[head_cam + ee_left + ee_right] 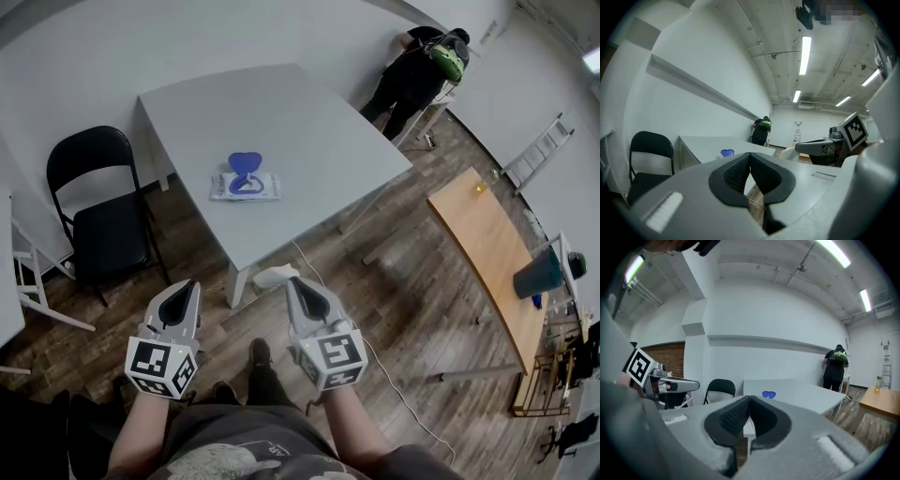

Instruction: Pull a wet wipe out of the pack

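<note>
Pack [245, 186] on table [309, 141], blue lid [245, 162] raised for access; left gripper [191, 284] and right gripper [293, 281] closed, empty, well short; white scrap [276, 275] below table edge, perhaps a wipe

White table [319, 141] w/ wipe pack [246, 187] mid-top.

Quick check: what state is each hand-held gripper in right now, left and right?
Left hand-held gripper: closed, nothing between its jaws.
Right hand-held gripper: closed, nothing between its jaws.
</note>
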Motion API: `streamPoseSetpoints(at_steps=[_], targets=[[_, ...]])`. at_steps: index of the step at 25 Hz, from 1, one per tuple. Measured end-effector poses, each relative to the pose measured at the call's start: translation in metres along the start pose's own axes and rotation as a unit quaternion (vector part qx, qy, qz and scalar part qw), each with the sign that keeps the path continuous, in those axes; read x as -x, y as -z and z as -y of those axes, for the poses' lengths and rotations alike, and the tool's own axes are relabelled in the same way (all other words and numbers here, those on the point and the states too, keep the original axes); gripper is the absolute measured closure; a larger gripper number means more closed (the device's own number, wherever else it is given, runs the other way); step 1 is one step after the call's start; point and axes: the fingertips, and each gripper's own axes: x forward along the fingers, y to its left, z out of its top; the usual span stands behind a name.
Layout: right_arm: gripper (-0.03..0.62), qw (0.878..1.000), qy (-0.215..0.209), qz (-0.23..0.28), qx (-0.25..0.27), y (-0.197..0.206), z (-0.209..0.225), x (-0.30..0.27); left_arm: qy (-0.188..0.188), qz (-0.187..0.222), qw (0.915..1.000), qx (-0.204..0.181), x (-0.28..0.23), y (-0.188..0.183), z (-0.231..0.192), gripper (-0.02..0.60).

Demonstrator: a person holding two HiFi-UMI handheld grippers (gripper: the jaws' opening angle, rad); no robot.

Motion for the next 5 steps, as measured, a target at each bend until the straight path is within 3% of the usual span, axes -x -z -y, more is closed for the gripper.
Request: streamPoseSetpoints(at_steps=[5], targets=[[0.599, 1.0, 0.0, -0.006, -0.002, 0.0039, 0.0022, 0.0003, -0.003, 0.003, 1.0, 0.0, -0.0028, -0.0017, -0.0021, 0.561]])
